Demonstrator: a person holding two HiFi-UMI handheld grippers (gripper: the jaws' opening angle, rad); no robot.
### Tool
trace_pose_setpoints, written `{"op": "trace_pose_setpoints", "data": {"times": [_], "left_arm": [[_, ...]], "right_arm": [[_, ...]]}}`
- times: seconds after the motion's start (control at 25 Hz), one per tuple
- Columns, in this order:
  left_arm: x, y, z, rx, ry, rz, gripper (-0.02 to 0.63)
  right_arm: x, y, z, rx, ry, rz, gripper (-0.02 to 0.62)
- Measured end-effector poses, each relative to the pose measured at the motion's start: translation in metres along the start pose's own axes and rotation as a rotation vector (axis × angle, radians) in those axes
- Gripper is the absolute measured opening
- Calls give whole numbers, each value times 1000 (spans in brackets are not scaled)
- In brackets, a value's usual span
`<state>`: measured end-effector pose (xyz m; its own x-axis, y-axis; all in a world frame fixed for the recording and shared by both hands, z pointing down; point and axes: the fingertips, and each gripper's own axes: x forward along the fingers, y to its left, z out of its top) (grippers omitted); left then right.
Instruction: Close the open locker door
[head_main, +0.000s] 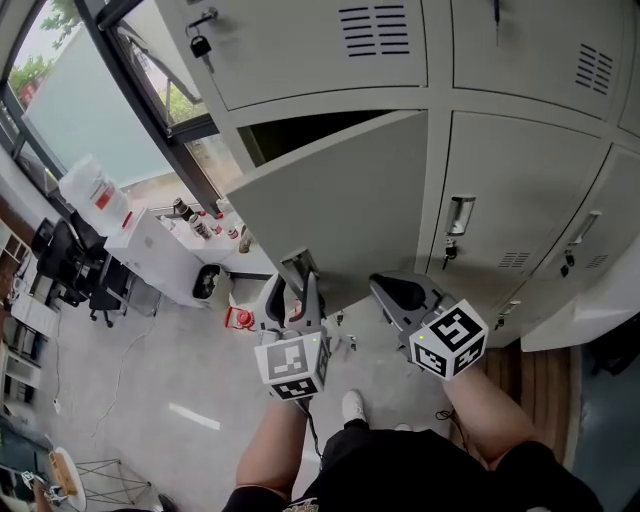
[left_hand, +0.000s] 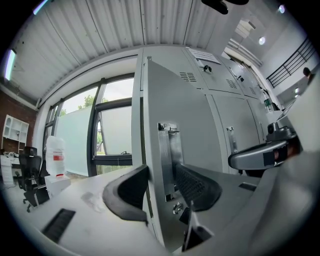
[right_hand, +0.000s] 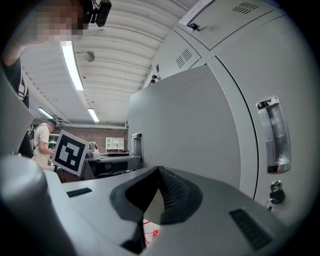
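The grey locker door (head_main: 340, 200) stands swung out from the locker bank, with a dark opening (head_main: 300, 130) above its top edge. Its metal handle (head_main: 298, 265) sits at the free edge. My left gripper (head_main: 296, 290) is at that edge. In the left gripper view the jaws (left_hand: 160, 175) straddle the door edge (left_hand: 150, 125), one finger (left_hand: 127, 192) on the inner side and the other (left_hand: 197, 187) on the outer face beside the handle (left_hand: 167, 150); they look open around it. My right gripper (head_main: 385, 285) is shut and empty, close to the door's outer face (right_hand: 185, 125).
Closed lockers (head_main: 520, 190) with handles (right_hand: 272, 135) stand right of the open door, and a padlock (head_main: 200, 45) hangs on the upper one. To the left are a window (head_main: 90, 110), a white cabinet (head_main: 150, 250) and office chairs (head_main: 70, 265). A white table corner (head_main: 590, 310) lies at right.
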<state>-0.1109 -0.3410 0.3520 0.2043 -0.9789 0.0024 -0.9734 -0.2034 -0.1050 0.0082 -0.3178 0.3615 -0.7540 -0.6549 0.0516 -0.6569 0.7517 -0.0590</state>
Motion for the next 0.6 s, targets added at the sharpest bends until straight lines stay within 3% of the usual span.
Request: {"op": "trace_pose_setpoints", "data": {"times": [0.6], "left_arm": [[49,29,0,1,-25,-4,187]], "right_arm": [[40,-16,-1,22,8,-50,52]]}}
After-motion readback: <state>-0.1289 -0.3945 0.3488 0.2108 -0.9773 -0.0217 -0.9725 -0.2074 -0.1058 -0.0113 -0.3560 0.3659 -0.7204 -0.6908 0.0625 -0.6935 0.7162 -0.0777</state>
